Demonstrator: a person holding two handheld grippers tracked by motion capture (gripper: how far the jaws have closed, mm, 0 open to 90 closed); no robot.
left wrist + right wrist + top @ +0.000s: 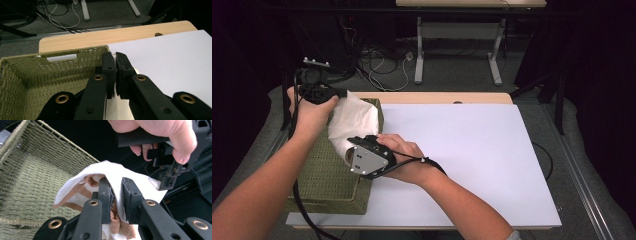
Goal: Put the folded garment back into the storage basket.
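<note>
1. Right gripper view puts your right gripper (116, 200) first: its two black jaws are clamped on a fold of the white cloth (117, 173), which shows a tan-brown underside between and below the pads.
2. Just past those jaws, the cloth arches up and drapes over them, hanging down to both sides.
3. Beyond the cloth on the far side in that view, your left hand (160, 135) grips the body of the left gripper, which sits just beside the cloth's edge.
4. To the side of your right jaws lies the green woven basket (30, 177), its floor and rim open below the cloth.
5. Left gripper view shows your left gripper (115, 72) with its jaws together; a thin strip of white shows low in the narrow gap between them, so you are pinching the cloth there too.
6. Just beside those jaws on one side stands the basket's far wall with its handle slot; on the other side spreads the white table top (175, 65), with a wooden edge farther out.
7. From the high view, the cloth is stretched between your two grippers, held above the basket's far corner, your right hand (399, 157) nearer you and your left hand farther off.
</note>
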